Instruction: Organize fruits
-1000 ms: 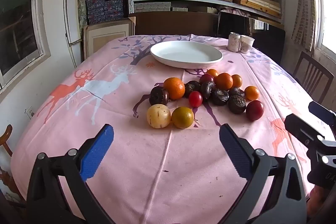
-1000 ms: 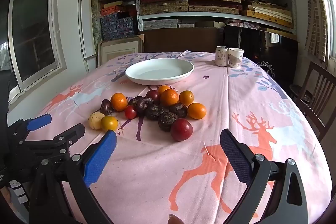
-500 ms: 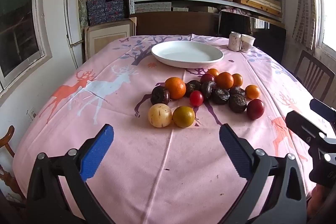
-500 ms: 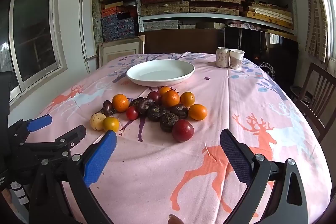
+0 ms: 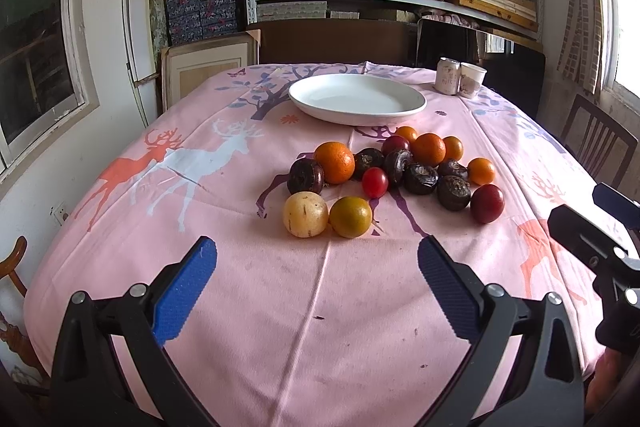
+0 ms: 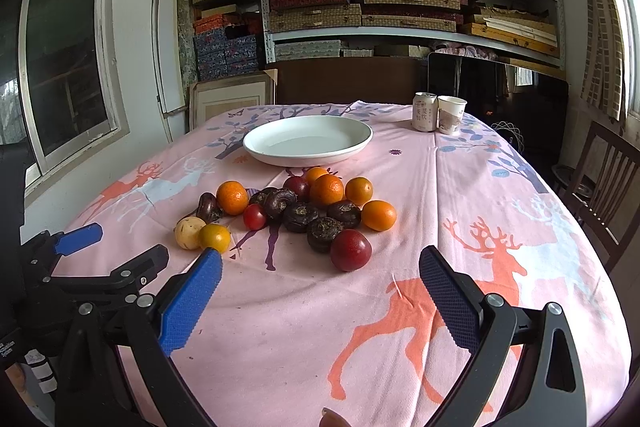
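**Pink cloth, fruit ahead of both tongs**

Pink tablecloth [image 5: 240,307] carries the fruit cluster [image 5: 396,175], lying between the tongs and the empty white plate [image 5: 357,99]. Left gripper [image 5: 316,263] and right gripper [image 6: 320,267] both stand spread, holding nothing. The yellow fruit [image 5: 305,214] lies nearest the left; the dark red fruit [image 6: 351,249] nearest the right.

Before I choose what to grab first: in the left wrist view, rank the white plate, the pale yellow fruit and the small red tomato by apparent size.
1. White plate, though farthest.
2. Pale yellow fruit, nearest, so perhaps flattered.
3. Small red tomato.
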Available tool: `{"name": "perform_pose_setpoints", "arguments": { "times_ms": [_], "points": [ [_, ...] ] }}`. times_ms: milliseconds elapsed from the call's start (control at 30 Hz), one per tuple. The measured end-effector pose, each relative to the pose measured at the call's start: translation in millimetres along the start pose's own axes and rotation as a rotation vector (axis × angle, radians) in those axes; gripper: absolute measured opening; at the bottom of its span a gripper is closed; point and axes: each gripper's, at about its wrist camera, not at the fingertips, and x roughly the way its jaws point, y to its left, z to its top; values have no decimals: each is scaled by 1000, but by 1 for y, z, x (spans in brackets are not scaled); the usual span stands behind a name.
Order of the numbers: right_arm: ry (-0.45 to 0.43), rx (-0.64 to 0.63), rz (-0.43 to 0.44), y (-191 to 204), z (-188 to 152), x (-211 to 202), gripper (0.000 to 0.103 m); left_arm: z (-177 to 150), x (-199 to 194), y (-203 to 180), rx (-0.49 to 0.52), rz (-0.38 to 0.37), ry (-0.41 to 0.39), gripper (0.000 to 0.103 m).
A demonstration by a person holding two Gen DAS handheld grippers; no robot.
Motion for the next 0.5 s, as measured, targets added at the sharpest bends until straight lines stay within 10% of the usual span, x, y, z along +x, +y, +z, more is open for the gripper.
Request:
{"name": "perform_pose_setpoints", "arguments": {
  "times_ms": [500],
  "points": [
    [-4,0,1,1,3,-4,99,-11,7,-3,-2,6,13,99]
  ]
}}
